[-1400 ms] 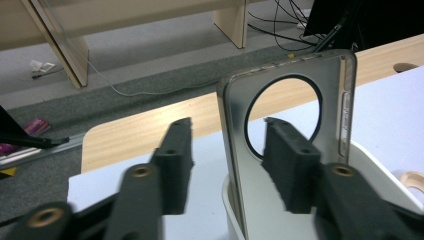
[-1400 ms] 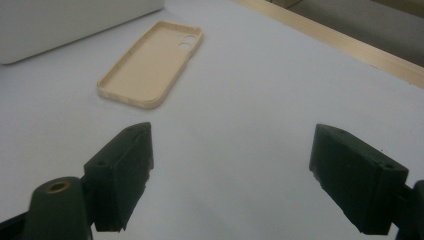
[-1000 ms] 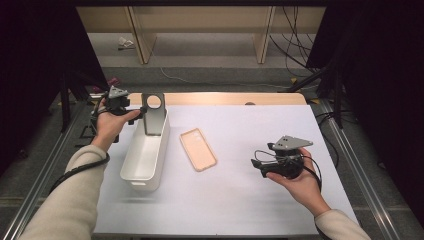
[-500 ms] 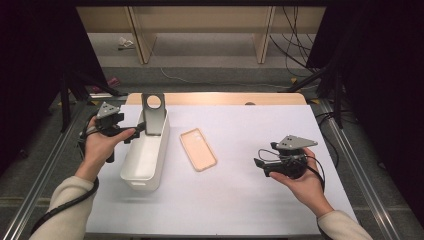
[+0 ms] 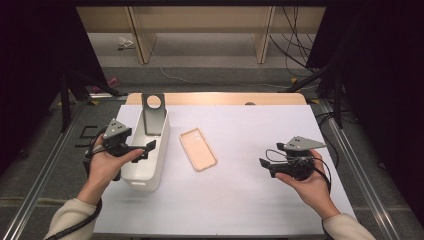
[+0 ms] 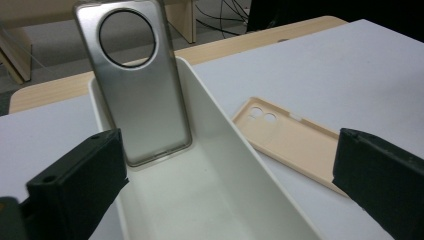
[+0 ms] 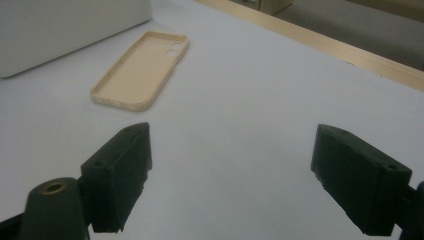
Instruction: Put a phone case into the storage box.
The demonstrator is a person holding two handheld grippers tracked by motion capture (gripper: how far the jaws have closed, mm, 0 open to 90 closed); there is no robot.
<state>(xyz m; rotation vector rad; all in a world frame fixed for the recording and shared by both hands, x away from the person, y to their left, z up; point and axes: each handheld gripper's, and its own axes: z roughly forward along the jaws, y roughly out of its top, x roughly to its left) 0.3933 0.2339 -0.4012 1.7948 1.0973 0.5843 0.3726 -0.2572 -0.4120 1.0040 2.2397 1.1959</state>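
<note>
Left gripper [image 5: 150, 145] spread wide over white bin [image 6: 280, 200], empty. Right gripper [image 5: 263, 163] spread too. Probably next: reaching for peach case [image 5: 198, 149].

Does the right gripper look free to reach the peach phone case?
Probably yes: the right gripper is open, and only bare table lies between it and the peach phone case.

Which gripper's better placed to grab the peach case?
Probably right gripper: open, clear table between it and the peach phone case. Left gripper hovers open over the white bin, facing the grey case.
</note>
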